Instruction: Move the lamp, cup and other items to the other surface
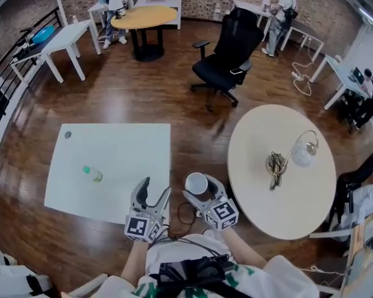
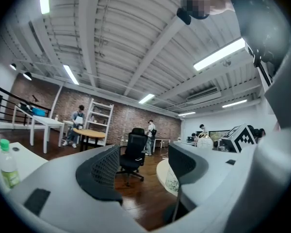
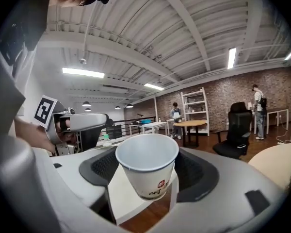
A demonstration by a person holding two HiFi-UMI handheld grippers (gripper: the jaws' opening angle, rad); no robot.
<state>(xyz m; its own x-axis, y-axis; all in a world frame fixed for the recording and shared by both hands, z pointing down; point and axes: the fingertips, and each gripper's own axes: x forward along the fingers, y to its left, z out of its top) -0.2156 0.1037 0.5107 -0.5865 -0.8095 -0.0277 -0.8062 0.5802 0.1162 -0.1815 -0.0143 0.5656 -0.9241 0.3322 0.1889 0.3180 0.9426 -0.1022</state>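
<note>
one paper cup, one lamp, one green-capped bottle. one round white table, one square white table, one black office chair. two grippers: left gripper, right gripper.

White paper cup upright in right gripper; lamp sits on round table

We see a white paper cup with a small red mark at lower centre, a white square table at left, a clear plastic bottle with a green cap, a cream round table at right, a black office chair above, a dark brown wooden floor, and black-and-white square-patterned marker cubes at the bottom.
</note>
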